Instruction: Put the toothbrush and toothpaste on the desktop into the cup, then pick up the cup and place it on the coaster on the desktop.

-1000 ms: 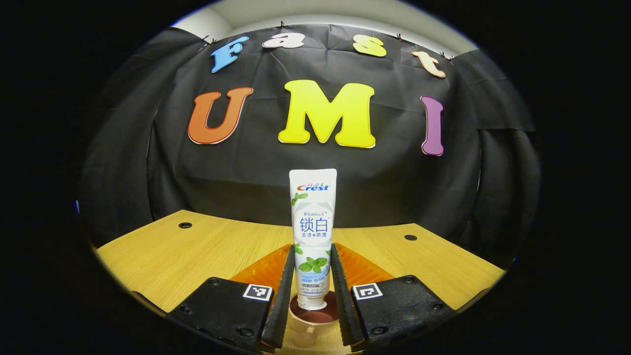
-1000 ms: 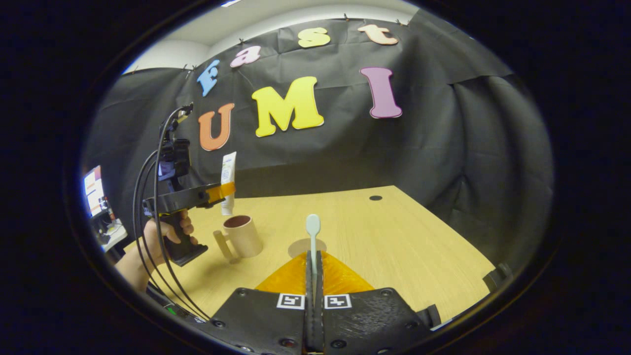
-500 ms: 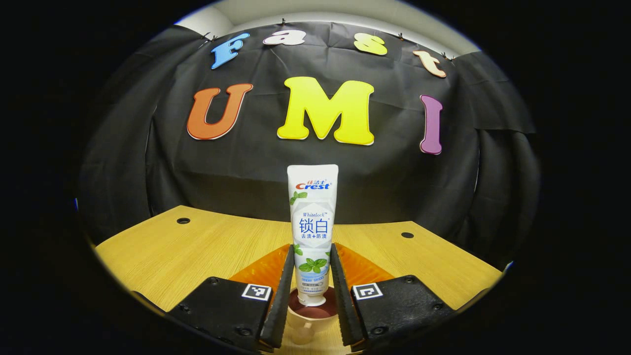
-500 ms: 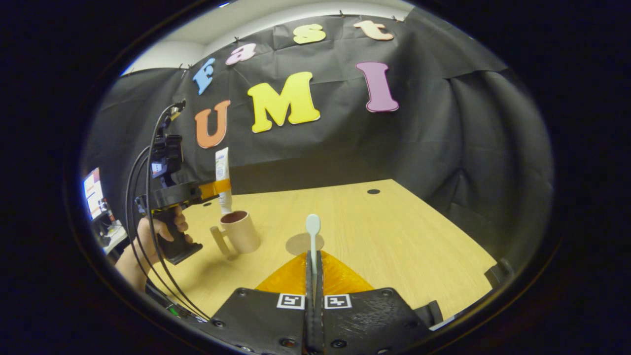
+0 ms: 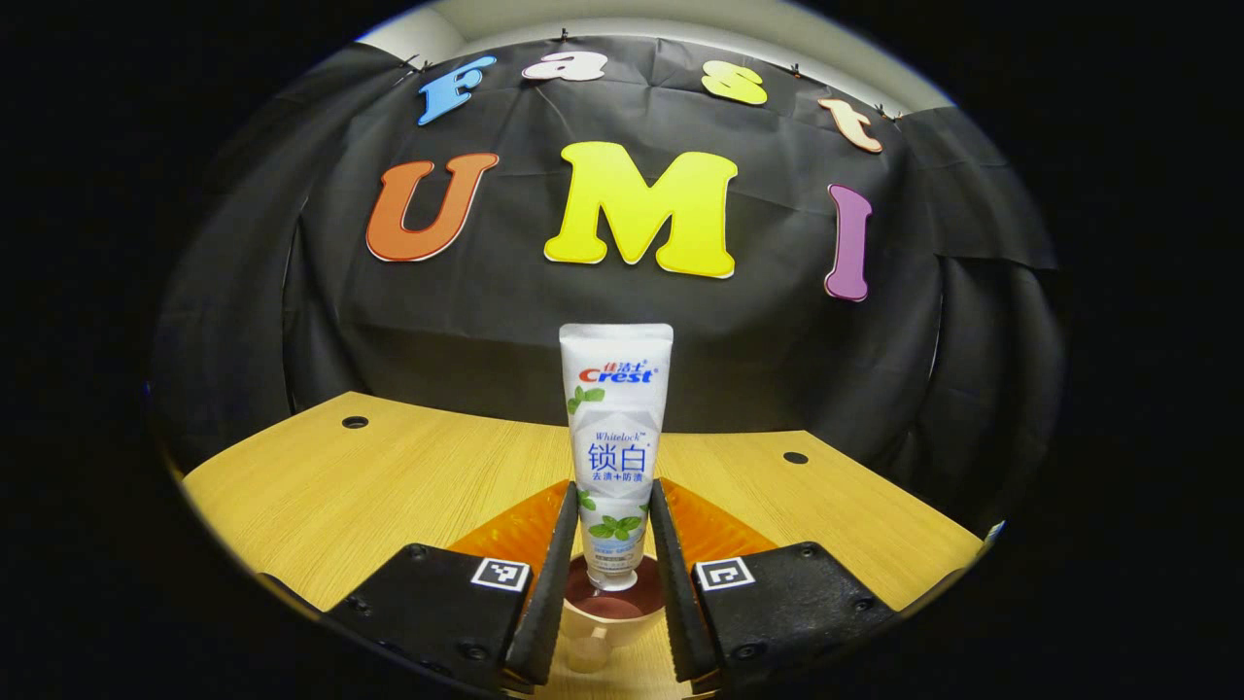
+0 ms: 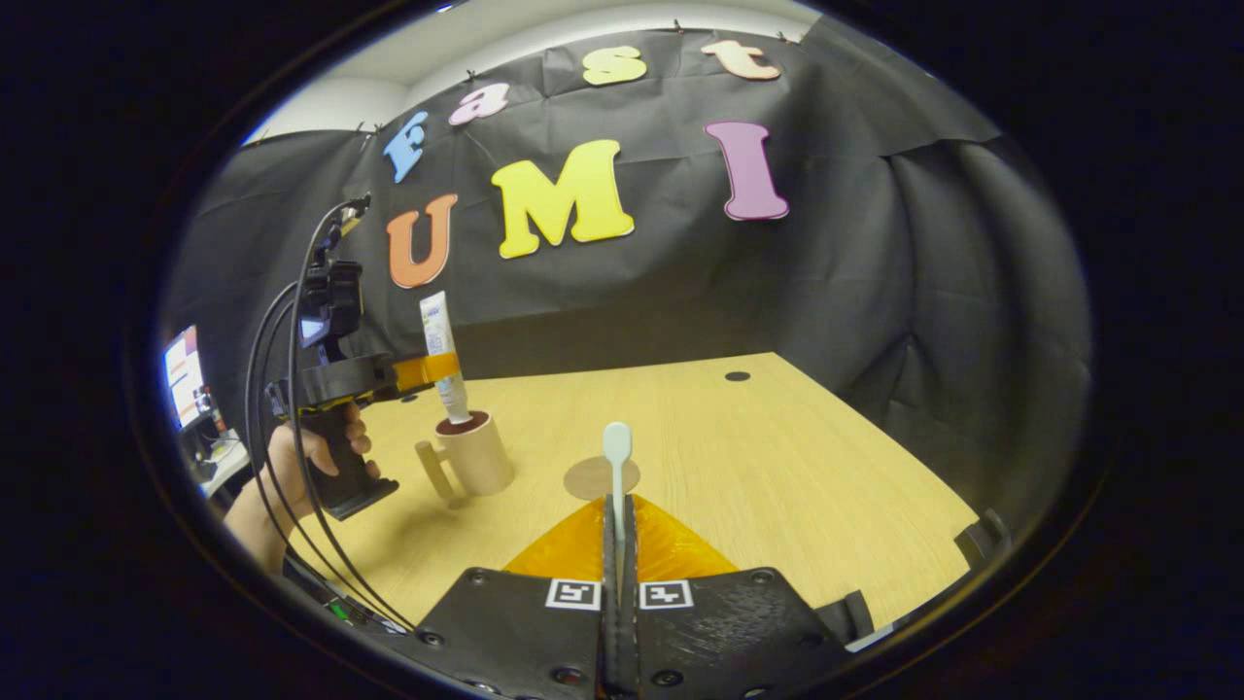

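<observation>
Two items are held, neither released into the cup. Left gripper (image 5: 609,544), lower centre of the left gripper view, grips the toothpaste (image 5: 614,428) upright, cap end at the mouth of the cup (image 5: 610,614). Right gripper (image 6: 619,544), bottom centre of the right gripper view, has its fingers closed on the toothbrush (image 6: 617,457). Cup (image 6: 474,453) stands left of centre, beside the bare coaster (image 6: 593,477). Judgement: both insertions and the cup's transfer to the coaster remain.
</observation>
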